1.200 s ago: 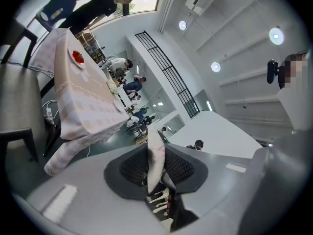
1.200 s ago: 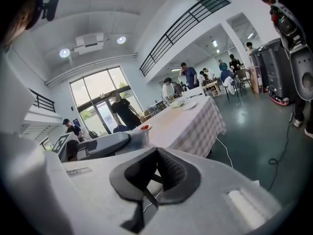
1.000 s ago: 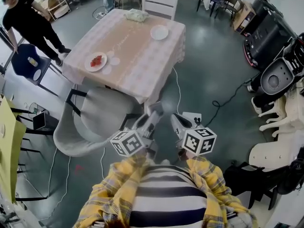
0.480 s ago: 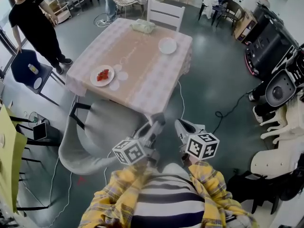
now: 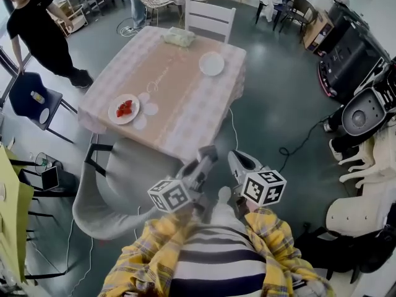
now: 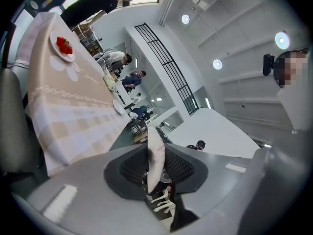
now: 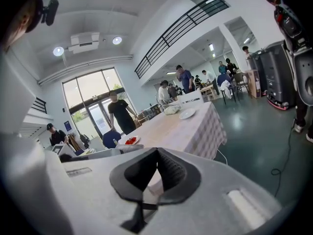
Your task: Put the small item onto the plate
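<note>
I keep the left gripper (image 5: 207,155) clamped on the thin white item (image 6: 155,155), right gripper (image 5: 235,159) closed empty; the table (image 5: 179,104) only edged lower in frame, its empty plate (image 5: 211,63) still well away.

The checked pink-and-white tablecloth (image 5: 185,113) is showing a beige centre panel; the round white plate (image 5: 115,116) is bearing red pieces (image 5: 125,108). Black pads (image 6: 132,168) of the grey left gripper (image 6: 156,146) are contrasting with a pale pinkish-white thin item (image 6: 155,163); sleeves (image 5: 145,252) are showing yellow plaid.
</note>
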Tool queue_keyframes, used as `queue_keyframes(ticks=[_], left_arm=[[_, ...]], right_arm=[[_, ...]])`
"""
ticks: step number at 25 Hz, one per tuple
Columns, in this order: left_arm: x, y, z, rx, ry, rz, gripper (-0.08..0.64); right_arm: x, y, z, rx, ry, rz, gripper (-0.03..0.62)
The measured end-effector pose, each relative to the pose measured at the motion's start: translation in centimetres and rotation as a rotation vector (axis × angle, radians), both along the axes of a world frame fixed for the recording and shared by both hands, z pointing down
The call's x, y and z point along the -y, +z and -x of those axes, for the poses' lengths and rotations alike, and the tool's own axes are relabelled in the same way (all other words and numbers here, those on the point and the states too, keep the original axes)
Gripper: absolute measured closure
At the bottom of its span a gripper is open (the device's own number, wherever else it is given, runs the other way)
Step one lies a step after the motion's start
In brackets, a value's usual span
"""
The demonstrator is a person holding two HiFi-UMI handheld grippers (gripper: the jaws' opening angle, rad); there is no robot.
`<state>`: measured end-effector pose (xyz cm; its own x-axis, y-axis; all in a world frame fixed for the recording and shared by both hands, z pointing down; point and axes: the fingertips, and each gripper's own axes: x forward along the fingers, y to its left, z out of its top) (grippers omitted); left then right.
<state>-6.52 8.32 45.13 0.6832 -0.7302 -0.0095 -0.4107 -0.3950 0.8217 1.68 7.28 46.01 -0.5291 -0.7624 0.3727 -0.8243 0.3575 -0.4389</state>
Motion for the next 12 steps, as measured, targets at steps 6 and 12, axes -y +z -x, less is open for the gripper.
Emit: queue_keyframes(ticks=[6, 12], left_arm=[[4.8, -0.6, -3.0, 0.006, -0.039, -0.017, 0.474], [9.3, -1.0, -6.3, 0.007, -0.106, -0.018, 0.474]], right_arm=[[5.0, -0.3, -2.4, 0.004, -0.046, -0.006, 0.595], [9.2, -1.1, -5.1, -0.01, -0.118, -0.026, 0.595]])
